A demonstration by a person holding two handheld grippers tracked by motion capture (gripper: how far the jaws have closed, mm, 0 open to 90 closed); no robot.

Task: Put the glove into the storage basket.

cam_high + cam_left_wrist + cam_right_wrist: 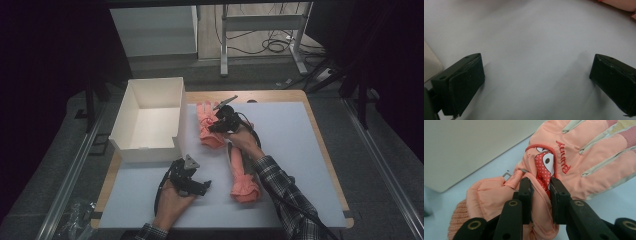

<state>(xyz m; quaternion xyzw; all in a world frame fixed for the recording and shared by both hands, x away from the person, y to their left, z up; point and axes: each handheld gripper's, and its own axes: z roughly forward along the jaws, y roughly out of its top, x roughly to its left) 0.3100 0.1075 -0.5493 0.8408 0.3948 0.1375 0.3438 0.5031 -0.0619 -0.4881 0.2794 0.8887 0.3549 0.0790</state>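
Two pink gloves lie on the white mat [290,140]. The far glove [204,127] [579,157] rests beside the white box and has a dotted cartoon patch and red lettering. My right gripper [220,125] [541,192] is shut on a pinched fold of its back, close to the knitted cuff. Partly under the right forearm lies the near glove [242,180], whose edge [621,3] also shows in the left gripper view. My left gripper [197,186] [536,75] sits low over bare mat near the front, jaws wide open with nothing between them.
An open white box [150,117] stands at the back left of the table, its corner [430,65] close to my left gripper. The wooden table edge [320,145] frames the mat. Bare mat stretches to the right.
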